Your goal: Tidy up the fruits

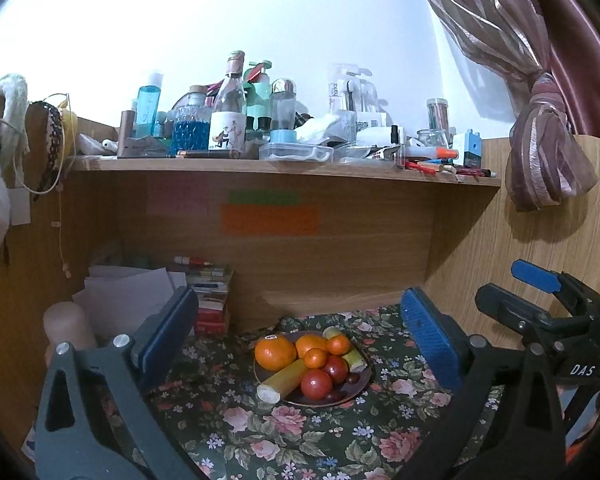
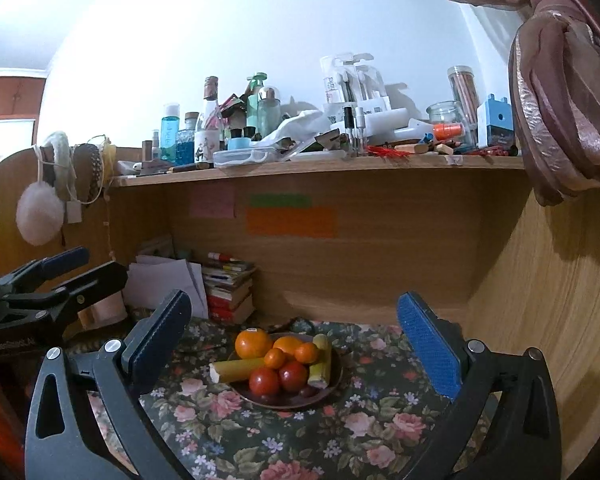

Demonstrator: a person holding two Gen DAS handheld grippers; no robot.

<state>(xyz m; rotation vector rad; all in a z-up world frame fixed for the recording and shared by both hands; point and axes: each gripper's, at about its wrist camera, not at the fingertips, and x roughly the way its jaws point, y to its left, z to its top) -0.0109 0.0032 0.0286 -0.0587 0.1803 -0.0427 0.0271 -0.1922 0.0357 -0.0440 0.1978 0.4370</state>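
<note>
There, on a dark brown plate in the middle of the counter with its flowered cloth, lie the fruits: a big orange with a sticker at the back left, three smaller oranges beside it, two red tomatoes in front, and two pale yellow-green cut stalks, one lying across the plate's front left rim, the other along its right side. Some small dark fruits sit at the plate's near edge; what kind they are I cannot tell.

The left gripper points nearly level, tipped slightly down at the plate, its jaws spread wide to either side with nothing between them and clear of the fruit. The right gripper stands alongside in the same pose, jaws just as wide and empty, framing the plate from a little further right. Each gripper shows at the edge of the other's view.

Behind the plate a stack of books and loose papers rest against the wooden back panel. Above, a shelf is crowded with bottles and jars.
</note>
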